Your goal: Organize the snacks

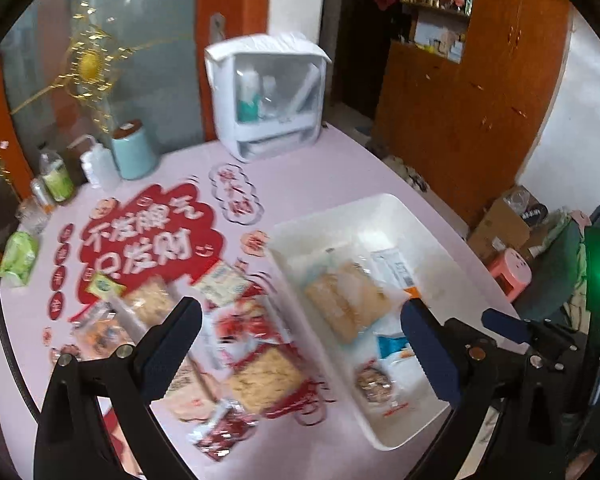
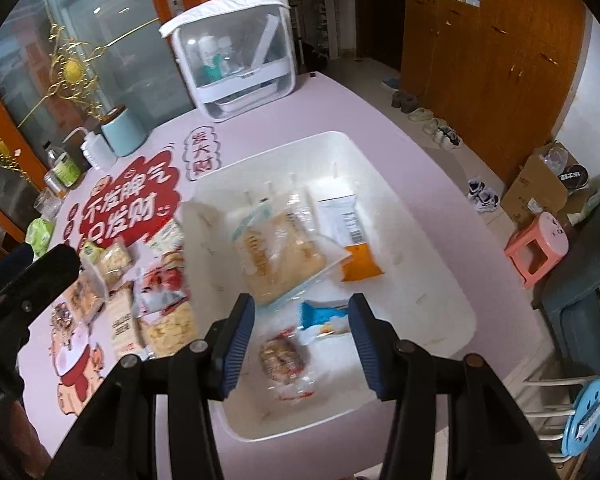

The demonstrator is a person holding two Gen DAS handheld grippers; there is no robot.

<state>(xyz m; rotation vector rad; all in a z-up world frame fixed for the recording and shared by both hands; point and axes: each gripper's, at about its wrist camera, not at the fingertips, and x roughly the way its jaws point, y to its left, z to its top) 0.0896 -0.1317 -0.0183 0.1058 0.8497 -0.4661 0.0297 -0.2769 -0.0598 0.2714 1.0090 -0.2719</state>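
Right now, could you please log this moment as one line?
left tool: open, empty | right tool: open, empty | white bin: several snacks inside | table: snacks remain

Both your wrist cameras look steeply down from above the pink table point(image 1: 332, 168); each shares the white bin point(image 2: 380, 152) and far organizer point(image 1: 264, 92).

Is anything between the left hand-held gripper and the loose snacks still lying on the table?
Nothing visible. The left hand-held gripper hangs open directly over the snack pile on the table. The white bin sits just to the pile's right, its open top unblocked.
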